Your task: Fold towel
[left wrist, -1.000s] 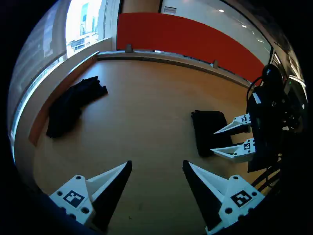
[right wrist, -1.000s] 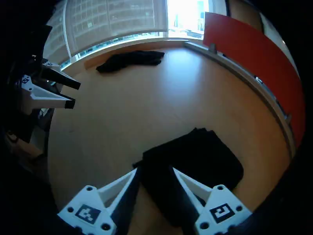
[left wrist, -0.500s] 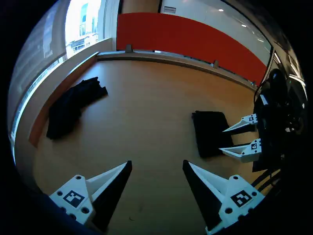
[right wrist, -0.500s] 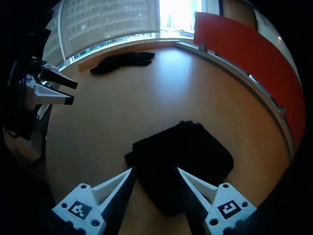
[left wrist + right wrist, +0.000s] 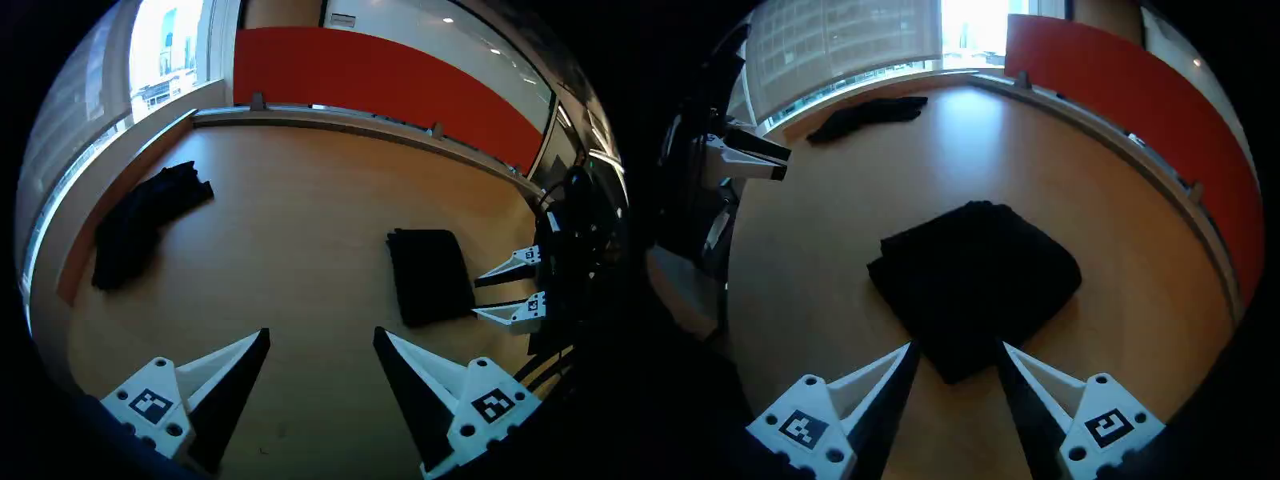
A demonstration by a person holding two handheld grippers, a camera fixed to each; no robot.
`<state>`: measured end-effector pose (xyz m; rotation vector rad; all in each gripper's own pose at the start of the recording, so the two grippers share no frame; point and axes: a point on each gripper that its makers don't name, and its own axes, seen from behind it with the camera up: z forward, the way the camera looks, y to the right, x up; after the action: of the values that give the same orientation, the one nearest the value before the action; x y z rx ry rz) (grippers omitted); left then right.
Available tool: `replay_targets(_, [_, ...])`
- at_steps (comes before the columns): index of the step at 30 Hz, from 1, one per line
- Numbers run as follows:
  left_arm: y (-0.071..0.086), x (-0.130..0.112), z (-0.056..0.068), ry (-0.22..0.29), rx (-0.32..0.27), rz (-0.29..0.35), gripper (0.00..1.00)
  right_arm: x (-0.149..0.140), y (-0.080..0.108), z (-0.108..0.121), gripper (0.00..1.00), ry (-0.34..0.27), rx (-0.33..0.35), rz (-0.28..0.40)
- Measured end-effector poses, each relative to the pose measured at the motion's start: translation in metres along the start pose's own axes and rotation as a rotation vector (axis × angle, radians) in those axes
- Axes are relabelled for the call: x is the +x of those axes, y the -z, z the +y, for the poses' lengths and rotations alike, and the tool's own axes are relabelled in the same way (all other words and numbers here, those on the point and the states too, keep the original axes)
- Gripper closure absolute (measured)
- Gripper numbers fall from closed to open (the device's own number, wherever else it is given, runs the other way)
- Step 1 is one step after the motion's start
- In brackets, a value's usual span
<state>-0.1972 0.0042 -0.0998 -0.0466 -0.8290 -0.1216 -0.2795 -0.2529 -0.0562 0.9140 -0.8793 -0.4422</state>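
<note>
The black towel (image 5: 976,280) lies folded in a thick square at the centre of the right gripper view, flat on the wooden table (image 5: 1120,240) — soft, light and limp, I'd judge, best pinched at a corner or along a folded edge. The right gripper (image 5: 956,350) hangs at its near corner, jaws wide apart, gripping nothing. The left gripper (image 5: 320,332) — jaws equally wide, empty — hovers over wood, lower centre.
</note>
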Motion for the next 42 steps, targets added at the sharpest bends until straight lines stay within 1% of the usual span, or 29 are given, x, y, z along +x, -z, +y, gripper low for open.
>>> replay_targets(6, [-0.001,0.0,0.003,0.0,-0.005,-0.001,0.04,-0.009,0.0,0.002,0.3,-0.011,-0.008,-0.01])
replay_targets(17, [0.001,-0.002,0.004,0.0,-0.006,0.0,0.04,-0.026,-0.006,-0.004,0.32,-0.009,-0.004,-0.041])
replay_targets(21, [0.002,-0.004,0.003,0.002,-0.004,-0.002,0.04,-0.029,-0.007,-0.004,0.36,-0.017,-0.004,-0.045])
replay_targets(23, [0.003,-0.005,0.003,0.002,-0.002,-0.002,0.04,-0.03,-0.008,-0.004,0.4,-0.025,-0.004,-0.047])
replay_targets(30, [0.004,-0.006,0.002,0.004,-0.001,-0.002,0.04,-0.03,-0.011,-0.004,0.58,-0.048,-0.002,-0.044])
replay_targets(35, [0.003,-0.007,0.002,0.001,-0.001,-0.004,0.04,-0.031,-0.009,-0.001,0.75,-0.062,-0.007,-0.041])
replay_targets(39, [0.003,-0.007,0.003,0.001,-0.002,-0.005,0.04,-0.032,-0.008,-0.002,0.93,-0.075,-0.001,-0.039])
replay_targets(42, [0.004,-0.006,0.004,0.0,-0.003,-0.004,0.04,-0.032,-0.007,-0.001,0.96,-0.085,-0.002,-0.035])
